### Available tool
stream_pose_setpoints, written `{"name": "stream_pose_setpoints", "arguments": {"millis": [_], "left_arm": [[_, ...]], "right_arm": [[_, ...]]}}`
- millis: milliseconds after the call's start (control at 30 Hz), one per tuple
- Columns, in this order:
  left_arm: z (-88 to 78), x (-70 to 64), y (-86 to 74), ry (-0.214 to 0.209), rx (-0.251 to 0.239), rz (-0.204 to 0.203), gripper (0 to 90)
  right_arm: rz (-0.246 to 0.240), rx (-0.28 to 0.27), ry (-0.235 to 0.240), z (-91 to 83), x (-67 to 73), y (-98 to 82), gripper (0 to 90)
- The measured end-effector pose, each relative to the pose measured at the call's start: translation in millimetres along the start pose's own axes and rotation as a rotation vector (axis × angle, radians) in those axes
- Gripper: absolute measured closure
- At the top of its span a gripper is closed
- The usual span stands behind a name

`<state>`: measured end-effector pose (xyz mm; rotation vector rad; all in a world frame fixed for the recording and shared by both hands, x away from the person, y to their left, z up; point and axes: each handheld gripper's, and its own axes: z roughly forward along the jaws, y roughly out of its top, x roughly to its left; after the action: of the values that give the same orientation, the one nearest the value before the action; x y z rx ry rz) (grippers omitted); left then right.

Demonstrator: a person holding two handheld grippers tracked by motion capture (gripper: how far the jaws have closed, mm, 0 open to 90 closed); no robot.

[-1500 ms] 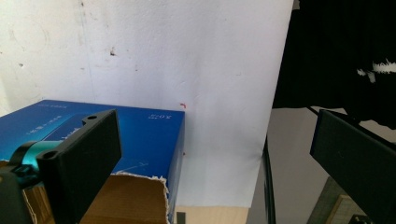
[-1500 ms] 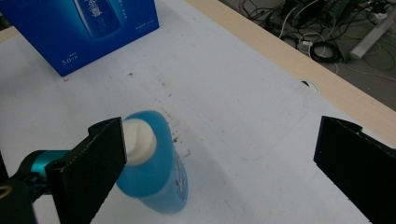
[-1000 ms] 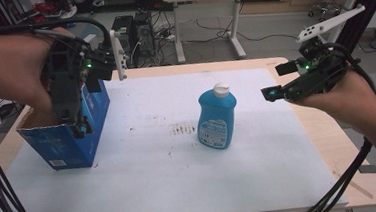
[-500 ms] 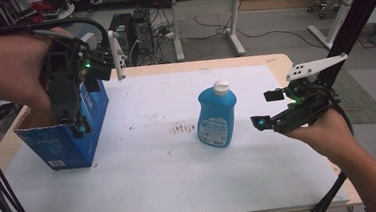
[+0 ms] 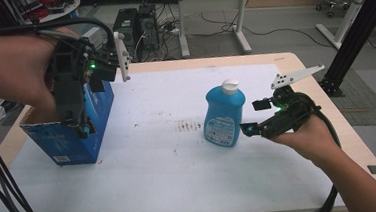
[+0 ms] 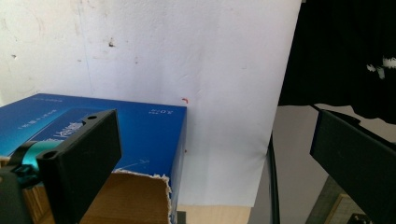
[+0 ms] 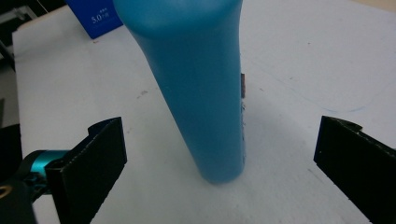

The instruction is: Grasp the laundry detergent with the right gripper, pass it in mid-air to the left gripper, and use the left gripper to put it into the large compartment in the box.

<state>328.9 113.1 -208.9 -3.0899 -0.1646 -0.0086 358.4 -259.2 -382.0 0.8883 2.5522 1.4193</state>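
A blue bottle [image 5: 224, 113] with a white cap stands upright mid-table. My right gripper [image 5: 254, 116] is open just to its right, jaws pointed at its lower body. In the right gripper view the bottle [image 7: 196, 84] rises straight ahead between the wide-apart jaws of that gripper [image 7: 219, 163], and neither jaw touches it. At the table's left stands a blue cardboard box [image 5: 68, 138] with its top torn open. My left gripper [image 5: 83, 111] hangs open over it, pointing down. In the left gripper view one jaw of that gripper [image 6: 215, 158] is over the box [image 6: 116, 126] and the other is off to its side.
A white mat [image 5: 162, 164] covers the wooden table and has small dark marks near the bottle. Behind the table are computer cases [image 5: 131, 27] and desk legs. A black post [image 5: 351, 37] stands at the far right. Cables trail from both grippers.
My right gripper has moved left and down from the table's right side, up to the bottle. The left gripper and the box have stayed where they were.
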Motion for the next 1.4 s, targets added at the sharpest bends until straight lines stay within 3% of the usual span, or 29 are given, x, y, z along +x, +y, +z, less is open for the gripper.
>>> {"name": "stream_pose_setpoints", "arguments": {"millis": [200,567,1400], "left_arm": [[-0.6,0.4,-3.5,-0.001,-0.006,-0.004,2.1],[0.2,-1.2,-6.8,0.001,-0.007,-0.004,2.1],[1.5,-3.0,-13.9,-0.001,-0.017,-0.011,2.1]], "right_arm": [[0.030,0.002,0.017,16.5,-2.8,-5.6,1.7],[0.041,0.004,0.018,41.1,-6.4,-10.5,1.7],[0.035,-0.063,0.010,62.1,-2.8,-11.3,1.7]]}}
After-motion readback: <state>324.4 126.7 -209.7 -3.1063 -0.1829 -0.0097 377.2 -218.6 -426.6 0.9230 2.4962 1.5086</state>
